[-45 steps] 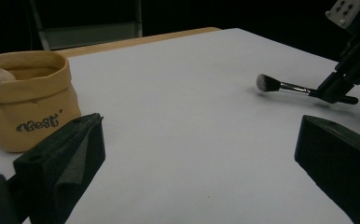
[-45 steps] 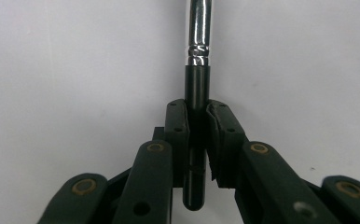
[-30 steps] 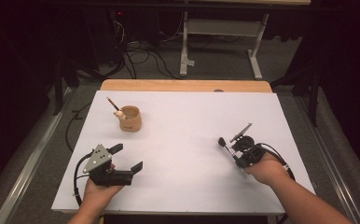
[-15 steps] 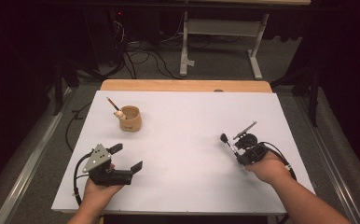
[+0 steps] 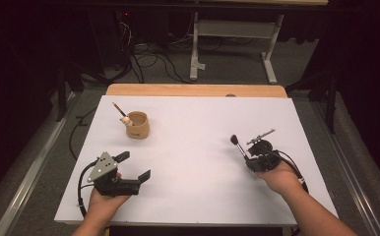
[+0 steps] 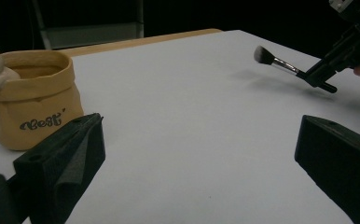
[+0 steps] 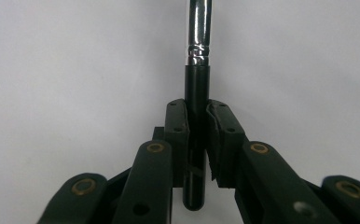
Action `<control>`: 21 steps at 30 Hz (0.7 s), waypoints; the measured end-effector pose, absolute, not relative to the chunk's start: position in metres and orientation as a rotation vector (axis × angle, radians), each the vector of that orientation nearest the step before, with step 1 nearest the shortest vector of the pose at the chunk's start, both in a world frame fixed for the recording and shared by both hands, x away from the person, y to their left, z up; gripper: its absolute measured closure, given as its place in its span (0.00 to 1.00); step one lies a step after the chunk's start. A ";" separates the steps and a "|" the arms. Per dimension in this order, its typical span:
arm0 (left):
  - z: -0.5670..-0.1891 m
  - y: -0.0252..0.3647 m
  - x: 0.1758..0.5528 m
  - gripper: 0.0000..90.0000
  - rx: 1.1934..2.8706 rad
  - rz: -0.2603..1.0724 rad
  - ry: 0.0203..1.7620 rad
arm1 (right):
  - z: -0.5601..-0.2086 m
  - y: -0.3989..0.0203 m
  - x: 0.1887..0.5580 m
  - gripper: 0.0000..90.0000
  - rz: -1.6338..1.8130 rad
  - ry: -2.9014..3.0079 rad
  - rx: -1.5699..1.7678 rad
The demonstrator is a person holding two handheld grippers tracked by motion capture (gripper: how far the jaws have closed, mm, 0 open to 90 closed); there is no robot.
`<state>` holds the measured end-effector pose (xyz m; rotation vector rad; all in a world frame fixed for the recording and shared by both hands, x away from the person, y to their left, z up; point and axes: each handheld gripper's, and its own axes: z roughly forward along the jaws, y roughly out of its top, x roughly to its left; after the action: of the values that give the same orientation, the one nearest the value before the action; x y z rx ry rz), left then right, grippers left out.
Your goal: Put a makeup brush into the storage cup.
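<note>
Since a second ago the right tool (image 5: 247, 156) has swung its makeup brush (image 5: 238, 145) a little, so the bristle head now points toward the upper left of the high view instead of lying lower beside the hand; the left tool (image 5: 133, 167) has stayed where it was.

At the lower left of the high view the left tool rests low over the white desk (image 5: 193, 123), its jaws spread wide with nothing between them. Above it, toward the upper left, a tan fabric-look pot (image 5: 138, 125) stands on the desk with a second brush (image 5: 118, 111) leaning out of its left rim. In the left gripper view that pot (image 6: 33, 105) sits at the left edge behind the left jaw, and lettering shows on its front.

Open white desk fills the middle, with nothing between the pot and the brush.

At the right, the right tool pinches the black handle of the makeup brush (image 7: 197, 88), jaws pressed together on it, the silver ferrule beyond them. The left gripper view shows this brush (image 6: 280, 63) raised above the desk at the upper right, with its shadow beneath.
</note>
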<state>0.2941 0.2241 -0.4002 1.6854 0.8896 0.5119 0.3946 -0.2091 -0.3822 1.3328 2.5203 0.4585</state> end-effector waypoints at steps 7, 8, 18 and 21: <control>-0.401 0.225 0.295 0.03 1.690 0.511 0.894 | -0.379 -0.209 0.394 0.91 0.564 2.473 1.323; -0.401 0.226 0.295 0.03 1.690 0.511 0.895 | -0.378 -0.209 0.393 0.91 0.575 2.469 1.324; -0.403 0.227 0.297 0.02 1.687 0.508 0.904 | -0.379 -0.214 0.388 0.91 0.742 2.378 1.319; -0.403 0.227 0.297 0.03 1.686 0.509 0.903 | -0.382 -0.215 0.384 0.91 0.799 2.342 1.307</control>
<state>0.2972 0.2272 -0.4027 1.6860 0.9030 0.5092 0.3844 -0.2147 -0.3822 1.3065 2.3423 0.7994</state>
